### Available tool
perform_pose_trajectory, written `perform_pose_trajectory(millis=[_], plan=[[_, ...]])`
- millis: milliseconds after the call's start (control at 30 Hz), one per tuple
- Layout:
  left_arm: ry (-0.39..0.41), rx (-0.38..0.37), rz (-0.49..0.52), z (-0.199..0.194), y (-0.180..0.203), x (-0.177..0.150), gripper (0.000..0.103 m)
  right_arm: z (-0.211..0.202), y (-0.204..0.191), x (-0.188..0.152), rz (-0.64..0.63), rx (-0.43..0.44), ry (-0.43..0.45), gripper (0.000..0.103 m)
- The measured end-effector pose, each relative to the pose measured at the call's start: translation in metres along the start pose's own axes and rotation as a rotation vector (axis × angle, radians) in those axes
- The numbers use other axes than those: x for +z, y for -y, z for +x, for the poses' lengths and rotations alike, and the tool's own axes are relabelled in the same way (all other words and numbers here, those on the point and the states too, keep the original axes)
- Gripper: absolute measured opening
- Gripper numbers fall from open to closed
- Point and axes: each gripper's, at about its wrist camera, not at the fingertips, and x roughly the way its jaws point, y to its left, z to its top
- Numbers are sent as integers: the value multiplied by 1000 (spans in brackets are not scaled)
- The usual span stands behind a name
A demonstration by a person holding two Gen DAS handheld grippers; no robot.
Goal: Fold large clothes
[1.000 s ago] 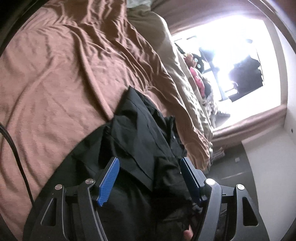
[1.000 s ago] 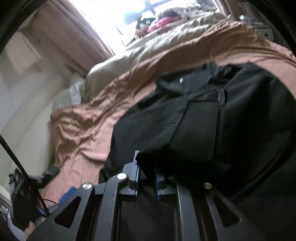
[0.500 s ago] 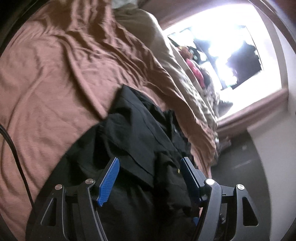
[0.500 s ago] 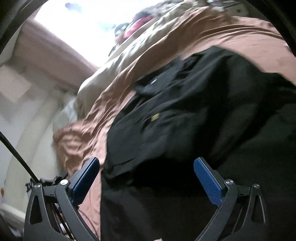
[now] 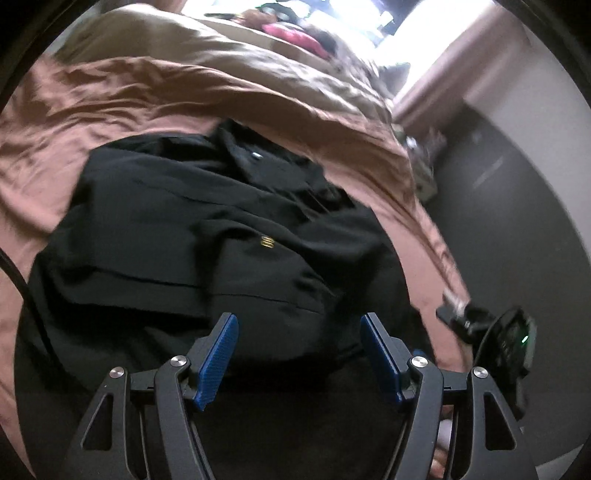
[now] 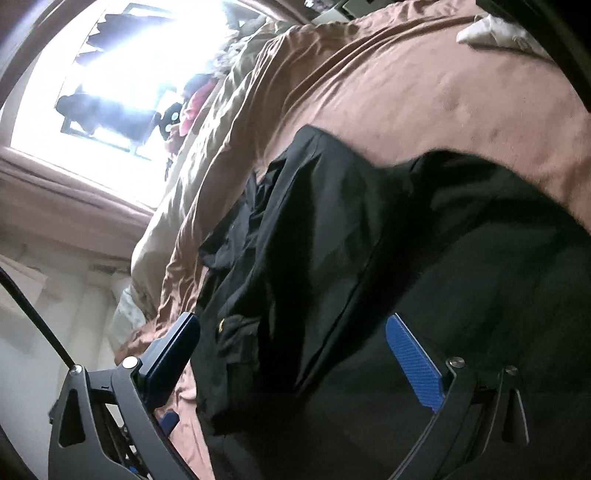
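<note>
A black garment (image 5: 207, 236) with a small gold emblem lies partly folded on a brown bedsheet (image 5: 92, 99). My left gripper (image 5: 299, 328) hovers over the garment's near end, open, its blue pads (image 5: 218, 354) apart with nothing pinched between them. In the right wrist view the same black garment (image 6: 369, 266) fills the lower right. My right gripper (image 6: 291, 336) is wide open above it, its blue pads (image 6: 413, 358) clear of the cloth. The other gripper's black body (image 5: 509, 339) shows at the bed's right edge.
A beige duvet (image 5: 221, 48) is bunched along the far side of the bed, with pink and dark items beyond it by a bright window (image 6: 122, 74). Dark floor (image 5: 498, 206) lies right of the bed. A white cloth (image 6: 495, 33) sits at the far corner.
My right gripper let go of the black cloth fold, opened wide and swung sideways. My left gripper stayed open, rolled and moved, so the whole garment now lies in front of it.
</note>
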Motion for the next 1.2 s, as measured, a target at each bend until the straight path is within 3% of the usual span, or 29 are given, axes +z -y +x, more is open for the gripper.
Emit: perform_pose_trajectory(millis=[100,233,533,633,867,1200], plan=[[-58,43,85,25,31,-1,70,-6,10,8,21,10,9,98],[-115,160,208,64,62,-7,70,-7,29,14,57,27,7,94],[-217,428,362,132,62,-25,70,-24,62,30,176,87,56,94],[-213,525,433,140,58,-30,70,-26,70,28,205,92,66,94],[-184,533,425,108,37,-16,70,-22,71,25,209,109,58,93],[-93,516,225,10,-46,25,70,-2,57,23,182,119,11,93]])
